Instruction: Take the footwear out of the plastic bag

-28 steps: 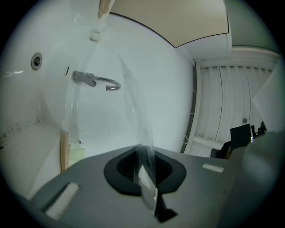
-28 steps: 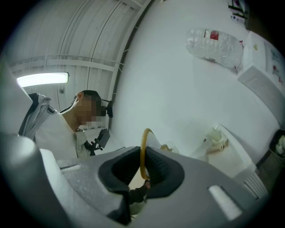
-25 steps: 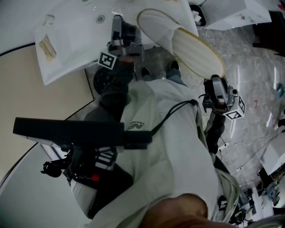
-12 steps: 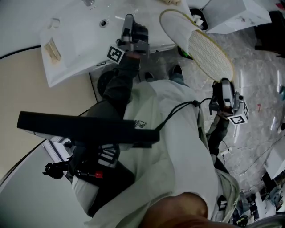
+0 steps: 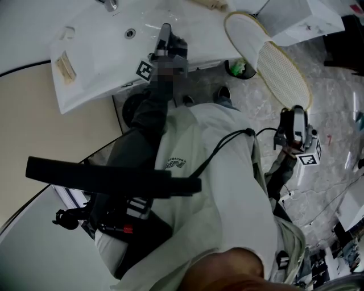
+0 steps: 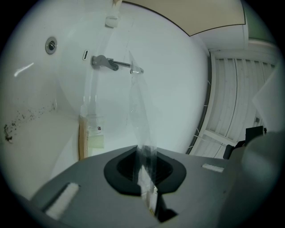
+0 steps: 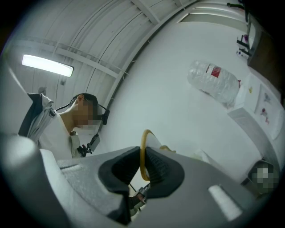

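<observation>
A white slipper [image 5: 267,57] with tan edging and a dotted sole hangs over the floor at the upper right of the head view. My right gripper [image 5: 296,113] is shut on its heel end. In the right gripper view the tan rim [image 7: 143,149] is pinched between the pads of my right gripper [image 7: 143,171]. My left gripper [image 5: 165,31] rests over the white sink top. It is shut on a clear plastic bag [image 6: 139,111], which rises from my left gripper [image 6: 144,173]. A tan strip with a label [image 6: 91,133] shows through the plastic.
The white sink unit [image 5: 91,74] has a drain [image 5: 131,33] and a tap [image 6: 111,63]. Something green [image 5: 242,68] lies below its edge, white boxes [image 5: 307,17] stand beyond, and the floor is marble [image 5: 335,102]. A plastic bottle [image 7: 213,82] and a person [image 7: 58,133] show in the right gripper view.
The right gripper has carried the slipper to the right, away from the sink and the left gripper. The left gripper stays at the sink, shut on the bag.
</observation>
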Demonstrator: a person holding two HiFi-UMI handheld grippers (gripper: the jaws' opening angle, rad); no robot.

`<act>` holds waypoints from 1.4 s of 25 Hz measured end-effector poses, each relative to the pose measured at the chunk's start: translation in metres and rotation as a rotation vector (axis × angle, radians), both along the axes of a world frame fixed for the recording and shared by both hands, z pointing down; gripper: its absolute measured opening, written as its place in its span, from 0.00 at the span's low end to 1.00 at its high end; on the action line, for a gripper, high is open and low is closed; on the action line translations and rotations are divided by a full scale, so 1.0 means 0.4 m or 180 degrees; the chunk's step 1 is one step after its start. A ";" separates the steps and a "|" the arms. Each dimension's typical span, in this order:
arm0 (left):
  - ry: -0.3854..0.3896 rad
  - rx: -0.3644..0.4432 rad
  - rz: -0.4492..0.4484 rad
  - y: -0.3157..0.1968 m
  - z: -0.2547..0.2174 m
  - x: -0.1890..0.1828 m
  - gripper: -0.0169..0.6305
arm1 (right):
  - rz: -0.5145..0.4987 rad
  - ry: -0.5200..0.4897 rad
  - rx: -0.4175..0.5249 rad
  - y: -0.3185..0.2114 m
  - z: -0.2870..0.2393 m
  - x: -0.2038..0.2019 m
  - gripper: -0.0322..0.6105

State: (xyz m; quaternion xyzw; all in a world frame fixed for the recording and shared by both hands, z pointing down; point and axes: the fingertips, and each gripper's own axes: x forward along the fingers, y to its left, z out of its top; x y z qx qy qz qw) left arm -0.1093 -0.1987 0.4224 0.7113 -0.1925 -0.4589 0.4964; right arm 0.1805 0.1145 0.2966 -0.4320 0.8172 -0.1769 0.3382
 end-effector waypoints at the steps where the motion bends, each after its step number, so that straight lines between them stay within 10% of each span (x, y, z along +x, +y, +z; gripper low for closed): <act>1: 0.0003 -0.0022 0.0029 -0.004 0.011 0.009 0.02 | 0.0026 0.0005 0.0000 -0.002 0.002 0.017 0.10; 23: -0.0033 -0.0505 0.0775 -0.020 0.159 0.287 0.03 | -0.0497 -0.0841 0.0216 -0.306 0.067 0.067 0.10; 35: -0.0755 -0.1204 0.0573 -0.077 0.255 0.306 0.51 | -0.0614 -0.1501 -0.0338 -0.500 0.302 0.068 0.10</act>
